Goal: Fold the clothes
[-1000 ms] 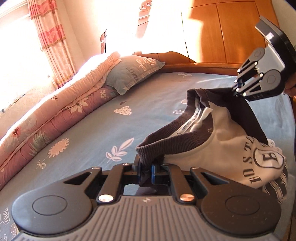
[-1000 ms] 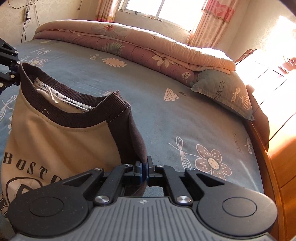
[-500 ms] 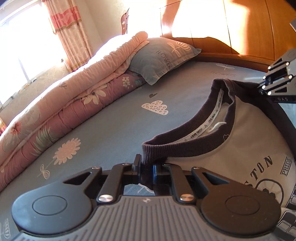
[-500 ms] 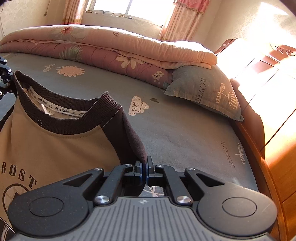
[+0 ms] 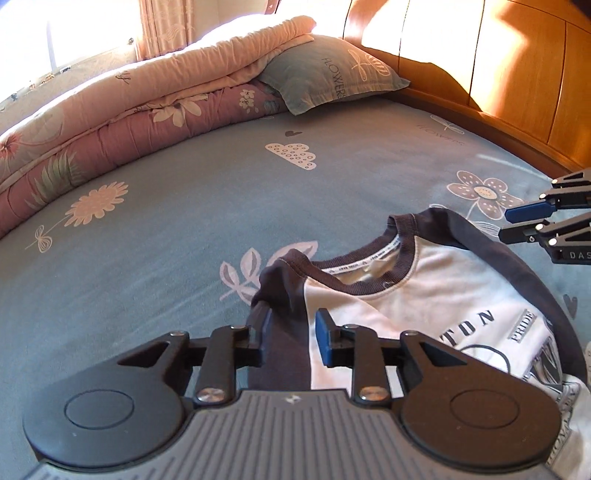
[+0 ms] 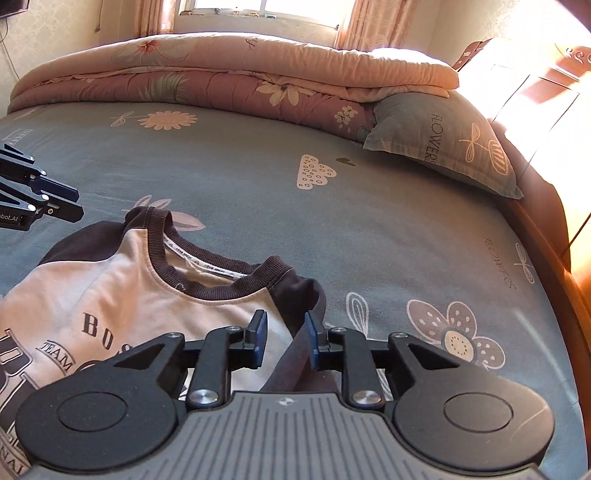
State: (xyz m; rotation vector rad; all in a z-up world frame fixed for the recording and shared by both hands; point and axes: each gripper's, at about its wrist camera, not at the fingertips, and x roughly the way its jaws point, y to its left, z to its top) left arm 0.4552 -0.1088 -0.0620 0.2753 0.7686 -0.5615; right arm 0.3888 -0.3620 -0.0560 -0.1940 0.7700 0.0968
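A cream sweatshirt [image 5: 424, 295] with dark brown sleeves, a ribbed collar and black lettering lies front up on the blue bed sheet [image 5: 184, 229]. My left gripper [image 5: 291, 332] hovers over its left shoulder; its jaws are opening, and the dark sleeve lies between them with the pads off the cloth. My right gripper [image 6: 282, 332] stands over the other shoulder of the sweatshirt [image 6: 122, 288], its jaws also opening, the brown sleeve loose between them. Each gripper shows in the other's view, the right gripper [image 5: 524, 221] at the right edge and the left gripper [image 6: 70, 203] at the left edge.
A folded pink floral quilt [image 6: 236, 70] lies along the far side of the bed, with a blue-grey pillow [image 6: 447, 140] at its end. A wooden headboard [image 5: 498, 66] borders the bed. Curtains and a bright window [image 6: 258, 5] stand behind.
Both grippers came down with the sweatshirt and laid it on the sheet. Their jaws, shut on the shoulders before, have parted and let the cloth go.
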